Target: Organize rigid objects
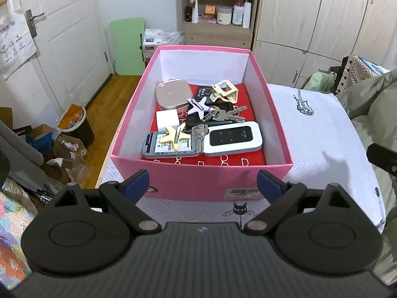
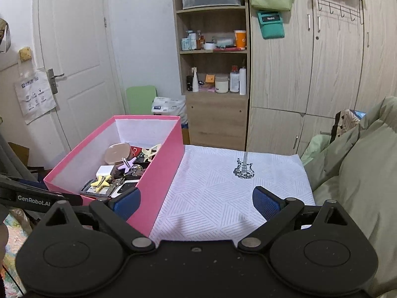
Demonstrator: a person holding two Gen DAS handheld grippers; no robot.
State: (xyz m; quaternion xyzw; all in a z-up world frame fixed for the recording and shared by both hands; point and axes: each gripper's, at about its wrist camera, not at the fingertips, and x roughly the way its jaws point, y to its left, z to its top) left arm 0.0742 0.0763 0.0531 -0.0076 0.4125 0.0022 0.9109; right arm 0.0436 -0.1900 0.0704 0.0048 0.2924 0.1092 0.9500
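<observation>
A pink box (image 1: 193, 181) (image 2: 163, 173) stands on a white patterned cloth. Inside it lie a white wifi router (image 1: 234, 137), a grey phone (image 1: 168, 146) with a yellow star clip (image 1: 175, 135) on top, keys (image 1: 224, 115), a purple star clip (image 1: 197, 106), a pink rounded case (image 1: 172, 94), a white charger (image 1: 167, 120) and a beige claw clip (image 1: 224, 90). My left gripper (image 1: 203, 185) is open in front of the box's near wall, nothing between its fingers. My right gripper (image 2: 196, 202) is open over the box's near right corner and the cloth, holding nothing.
The white cloth (image 2: 235, 193) covers the bed to the right of the box. Green bedding (image 2: 359, 173) lies at the right. A shelf unit (image 2: 213, 74) and wardrobe stand behind. A bin (image 1: 77, 124) and cardboard scraps sit on the floor at the left, near the door.
</observation>
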